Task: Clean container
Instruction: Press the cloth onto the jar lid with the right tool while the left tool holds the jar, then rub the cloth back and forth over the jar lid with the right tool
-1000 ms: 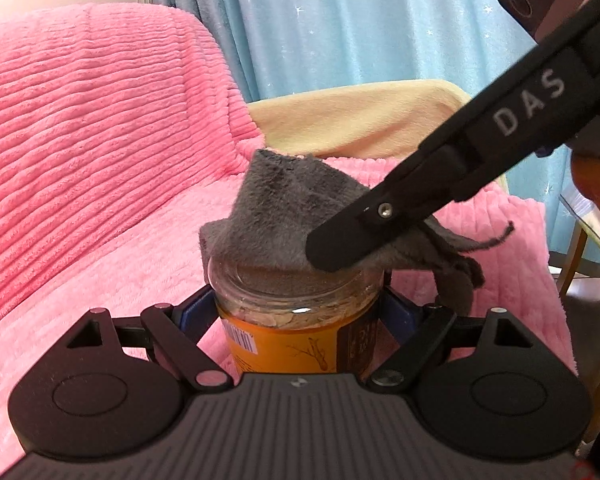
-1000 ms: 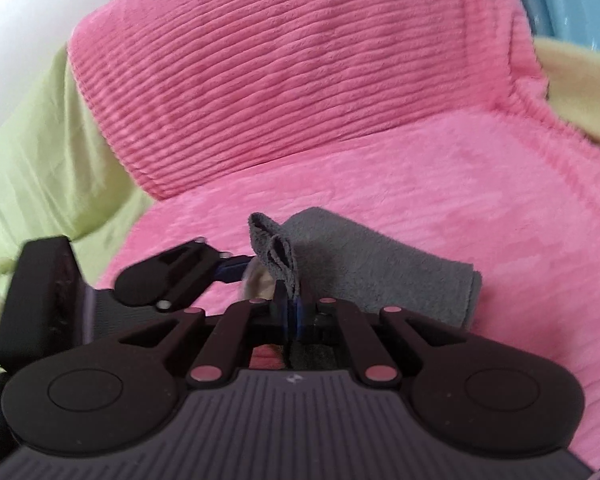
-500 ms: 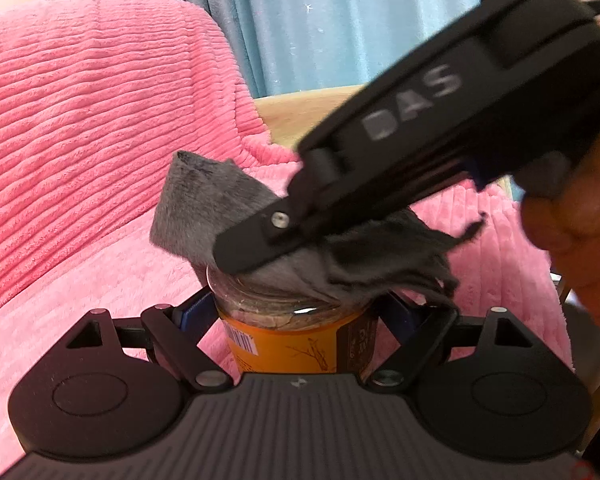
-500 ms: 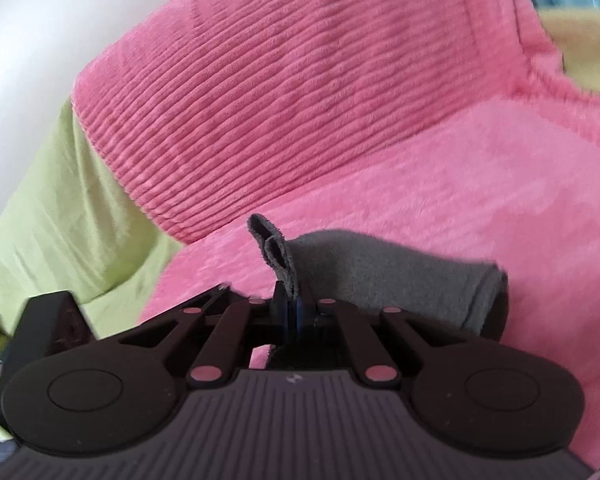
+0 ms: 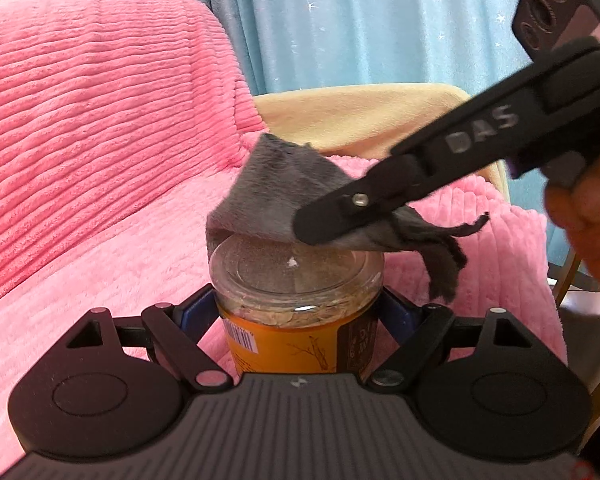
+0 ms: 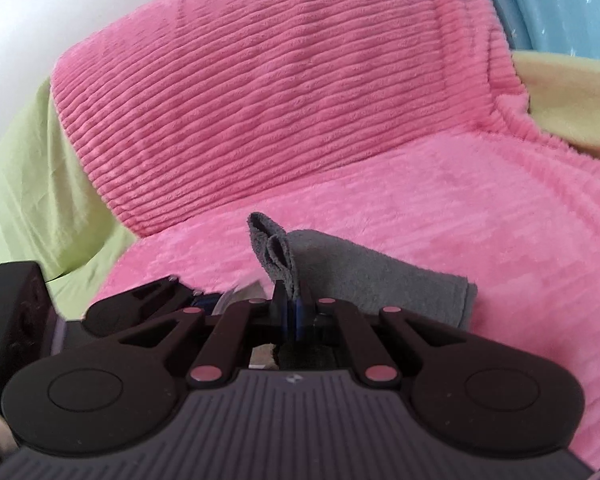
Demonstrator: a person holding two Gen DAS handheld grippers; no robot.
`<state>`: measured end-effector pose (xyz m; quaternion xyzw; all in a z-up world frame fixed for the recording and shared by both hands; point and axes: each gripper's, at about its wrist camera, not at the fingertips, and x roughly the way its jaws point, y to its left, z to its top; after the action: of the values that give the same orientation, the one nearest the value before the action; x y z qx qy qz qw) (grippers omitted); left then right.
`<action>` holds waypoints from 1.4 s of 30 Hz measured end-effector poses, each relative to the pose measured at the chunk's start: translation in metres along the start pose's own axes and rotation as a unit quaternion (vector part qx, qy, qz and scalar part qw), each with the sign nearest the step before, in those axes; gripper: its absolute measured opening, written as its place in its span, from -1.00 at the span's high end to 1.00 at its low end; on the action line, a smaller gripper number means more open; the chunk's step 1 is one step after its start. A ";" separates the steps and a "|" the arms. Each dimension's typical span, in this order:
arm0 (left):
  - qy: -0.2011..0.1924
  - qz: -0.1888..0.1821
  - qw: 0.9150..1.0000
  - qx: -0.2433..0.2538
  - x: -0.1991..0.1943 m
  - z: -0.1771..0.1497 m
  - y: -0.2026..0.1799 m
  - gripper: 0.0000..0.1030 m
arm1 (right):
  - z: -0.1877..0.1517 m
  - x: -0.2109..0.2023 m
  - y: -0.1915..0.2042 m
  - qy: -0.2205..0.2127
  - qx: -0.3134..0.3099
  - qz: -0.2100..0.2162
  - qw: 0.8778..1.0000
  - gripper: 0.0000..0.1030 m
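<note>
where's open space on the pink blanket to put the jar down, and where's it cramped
Free: the flat pink blanket left of the jar, bordered by the ribbed backrest. A narrower strip lies right of the jar, before the blanket's edge. Crowded: over the jar's lid, where the right gripper presses the grey cloth, and around the jar's sides, held by the left gripper.

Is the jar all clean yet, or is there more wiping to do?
Not yet. Already done: the left gripper is shut on the jar, holding it steady, and the right gripper has pinched the grey cloth. In hand: the cloth is on the lid's far edge. Left: a white speck on the lid, probably the sides too.
</note>
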<state>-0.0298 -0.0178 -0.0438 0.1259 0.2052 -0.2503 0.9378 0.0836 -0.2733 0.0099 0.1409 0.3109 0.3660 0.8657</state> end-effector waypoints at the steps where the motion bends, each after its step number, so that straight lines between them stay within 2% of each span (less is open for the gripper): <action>1: 0.000 -0.001 1.000 -0.001 -0.002 -0.001 -0.003 -0.64 | 0.000 -0.002 -0.001 0.006 0.007 0.007 1.000 0.98; 6: 0.002 0.000 1.000 0.000 -0.016 -0.004 -0.030 -0.65 | -0.002 -0.002 -0.003 0.025 0.038 0.041 0.998 0.98; 7: 0.003 0.000 1.000 0.000 -0.014 0.000 -0.023 -0.65 | -0.002 0.000 -0.003 0.025 0.043 0.046 0.998 0.98; 10: 0.014 0.000 1.000 -0.001 0.025 0.029 0.033 -0.65 | -0.002 0.007 0.003 0.020 0.043 0.049 0.998 0.98; 11: 0.015 0.001 1.000 0.001 0.028 0.032 0.037 -0.65 | -0.002 0.010 0.005 0.017 0.040 0.049 0.998 0.98; 14: 0.014 0.002 1.000 0.001 0.029 0.033 0.037 -0.64 | -0.001 0.017 0.012 -0.002 0.017 0.033 0.999 0.98; 20: 0.011 0.004 1.000 0.001 0.031 0.035 0.036 -0.64 | 0.001 0.019 0.016 -0.033 -0.049 -0.025 0.998 0.99; 23: 0.011 0.003 1.000 0.002 0.033 0.038 0.036 -0.64 | 0.001 0.014 0.019 -0.031 -0.096 -0.057 0.993 0.99; 27: 0.011 0.001 1.000 0.004 0.029 0.038 0.031 -0.64 | -0.002 0.002 0.018 -0.017 -0.113 -0.066 0.991 0.98; 31: 0.010 0.000 1.000 0.009 0.027 0.036 0.030 -0.64 | -0.004 -0.013 0.002 -0.002 -0.040 -0.027 0.999 0.98; 35: 0.010 -0.001 1.000 0.010 0.024 0.034 0.029 -0.65 | -0.009 -0.015 -0.008 0.014 0.030 0.027 0.999 0.98; 40: 0.011 0.000 1.000 0.012 0.025 0.036 0.028 -0.65 | -0.012 0.002 -0.010 0.013 0.072 0.068 0.995 0.98; 42: 0.011 0.000 1.000 0.010 0.023 0.036 0.027 -0.65 | -0.012 0.008 -0.009 0.003 0.077 0.069 0.995 0.98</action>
<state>0.0144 -0.0169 -0.0188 0.1376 0.2132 -0.2509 0.9341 0.0853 -0.2736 -0.0076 0.2270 0.3304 0.4006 0.8239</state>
